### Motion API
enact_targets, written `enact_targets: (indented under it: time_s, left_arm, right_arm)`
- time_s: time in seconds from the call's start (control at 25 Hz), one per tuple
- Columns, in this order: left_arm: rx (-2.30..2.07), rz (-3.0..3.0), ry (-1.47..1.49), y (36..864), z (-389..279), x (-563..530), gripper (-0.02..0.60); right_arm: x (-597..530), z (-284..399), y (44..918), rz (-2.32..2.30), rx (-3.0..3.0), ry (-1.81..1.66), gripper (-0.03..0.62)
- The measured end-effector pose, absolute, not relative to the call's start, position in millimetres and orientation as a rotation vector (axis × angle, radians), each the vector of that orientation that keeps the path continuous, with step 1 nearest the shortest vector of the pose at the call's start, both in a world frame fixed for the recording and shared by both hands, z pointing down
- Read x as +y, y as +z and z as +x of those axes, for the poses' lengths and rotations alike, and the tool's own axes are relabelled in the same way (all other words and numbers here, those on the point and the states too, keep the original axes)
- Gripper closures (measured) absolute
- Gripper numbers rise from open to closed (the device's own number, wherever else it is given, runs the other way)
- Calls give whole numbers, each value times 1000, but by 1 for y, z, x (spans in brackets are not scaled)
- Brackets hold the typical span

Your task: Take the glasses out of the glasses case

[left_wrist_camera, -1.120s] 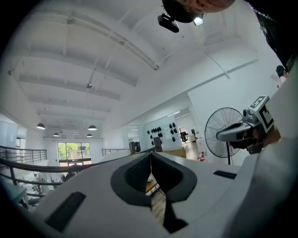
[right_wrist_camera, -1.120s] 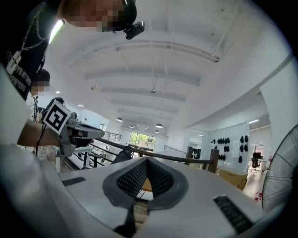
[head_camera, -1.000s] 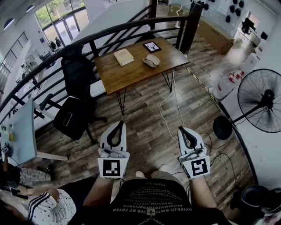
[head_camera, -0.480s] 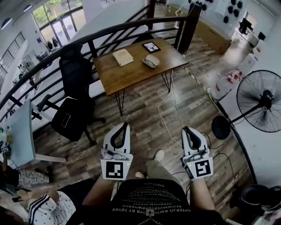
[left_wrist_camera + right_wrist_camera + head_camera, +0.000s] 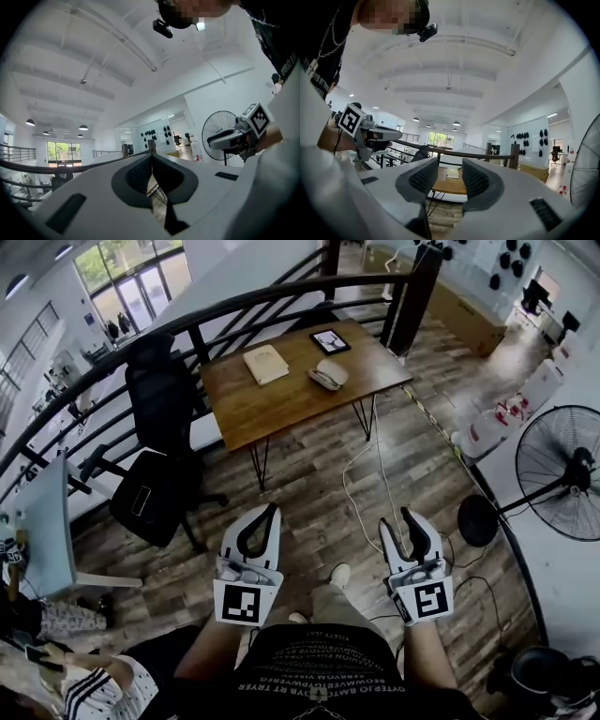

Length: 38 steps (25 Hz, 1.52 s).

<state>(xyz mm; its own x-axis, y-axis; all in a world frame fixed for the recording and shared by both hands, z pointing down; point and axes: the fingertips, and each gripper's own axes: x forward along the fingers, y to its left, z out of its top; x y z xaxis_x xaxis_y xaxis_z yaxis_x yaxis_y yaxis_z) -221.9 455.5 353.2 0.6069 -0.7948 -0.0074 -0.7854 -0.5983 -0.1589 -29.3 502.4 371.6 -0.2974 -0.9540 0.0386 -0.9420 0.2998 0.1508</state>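
Nearest me, the white plastic left gripper [image 5: 269,513] was held level, its ribbed dark pads [image 5: 139,177] pressed together on nothing. The white plastic right gripper [image 5: 396,519] beside it had just been opening. Its jaws stood well apart with nothing between them.

By my reckoning this was only the approach, with both tools well short of anything to handle.

Below them ran a floor [image 5: 319,484] of worn brown planks with a pale cable [image 5: 361,456] trailing across it. To the left stood a black padded office chair [image 5: 155,486].

Further off was the rectangular wooden table [image 5: 272,399] on thin black metal legs. Toward its right end lay the pale grey, rounded, smooth-shelled glasses case [image 5: 328,374], near a flat cream book [image 5: 265,363]. Whether glasses were inside I could not tell.

Next, I judged, the person had to reach the table, steady the shell with one gripper and lift its lid with the other. Beyond curved a black metal railing [image 5: 234,307].
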Motion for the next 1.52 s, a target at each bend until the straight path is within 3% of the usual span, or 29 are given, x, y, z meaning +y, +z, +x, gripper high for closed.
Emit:
enact_targets:
  time_s: [1.0,1.52]
  left_arm:
    - [1412,-2689,-121,353,-96,313,552]
    - [1507,-2633,-148,357,-68,286,552]
  right_arm:
    - [353,91,371,1717,-2518,-115,422]
    - [321,129,384,1651,-2573,-85,414]
